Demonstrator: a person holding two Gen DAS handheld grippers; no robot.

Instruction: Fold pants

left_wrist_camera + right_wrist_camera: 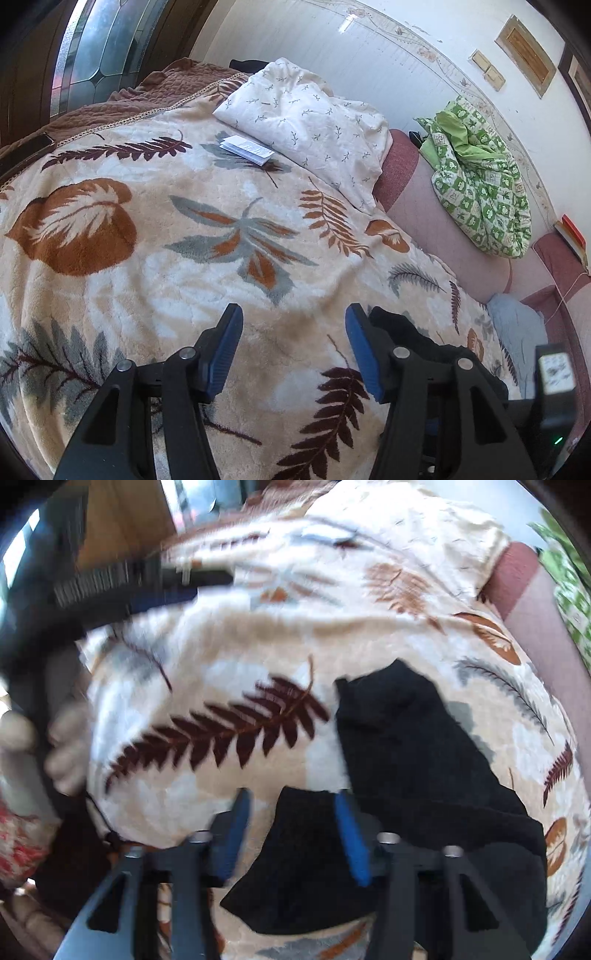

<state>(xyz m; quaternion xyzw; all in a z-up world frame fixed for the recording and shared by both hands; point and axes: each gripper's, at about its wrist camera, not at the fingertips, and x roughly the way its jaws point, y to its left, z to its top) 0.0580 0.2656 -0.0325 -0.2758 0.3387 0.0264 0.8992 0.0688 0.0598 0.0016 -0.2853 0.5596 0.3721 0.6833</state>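
Note:
The black pants (413,760) lie crumpled on the leaf-patterned blanket (229,672). In the right wrist view one part (306,856) reaches between my right gripper's (291,801) open blue fingers, and the rest spreads to the right. My left gripper (293,314) is open and empty above the blanket (155,266); a bit of the pants (402,328) shows just right of its right finger. The left gripper also shows blurred at the upper left of the right wrist view (122,587), held by a hand.
A white leaf-print pillow (310,122) and a folded paper leaflet (245,147) lie at the far side of the bed. A green patterned bundle (476,173) rests on the pink mattress edge (417,206). A light blue cloth (517,332) lies at right.

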